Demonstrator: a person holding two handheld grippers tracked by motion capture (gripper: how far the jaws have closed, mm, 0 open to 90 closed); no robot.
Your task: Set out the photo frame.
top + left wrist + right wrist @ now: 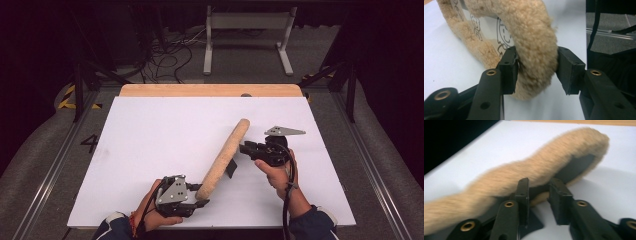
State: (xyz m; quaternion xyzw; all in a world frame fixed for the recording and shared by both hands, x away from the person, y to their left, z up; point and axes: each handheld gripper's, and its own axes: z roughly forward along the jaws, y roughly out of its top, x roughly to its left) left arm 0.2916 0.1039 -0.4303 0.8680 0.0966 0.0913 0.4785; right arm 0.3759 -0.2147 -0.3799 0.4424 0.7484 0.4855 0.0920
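The plush ring [222, 157], a tan fleecy hoop that looks like a steering-wheel cover, is standing on edge on the white surface [150, 145], tilted, and everything else is best placed from it. In the high view its long axis is running from its near end, which is sitting at the left gripper [200, 197], away and rightward to a far end lying out toward the wooden edge [210, 90] of the surface. The left gripper is sitting right at the ring's near end, and in the left gripper view its fingers [507, 71] are standing partly open with the fleece rim filling the gap and pressing against both pads, so this hand is gripping the ring. The right gripper [243, 148] is sitting just off the ring's right flank, about midway along it; in the right gripper view its fingers [522, 195] are parted, with a strip of the ring's lower rim between them, but the pads are not squeezing it. The ring is thus lying directly ahead of the right fingers and crosswise to them. Judging by this, the right hand is nearer the middle of the ring and would need only a short reach to take hold.
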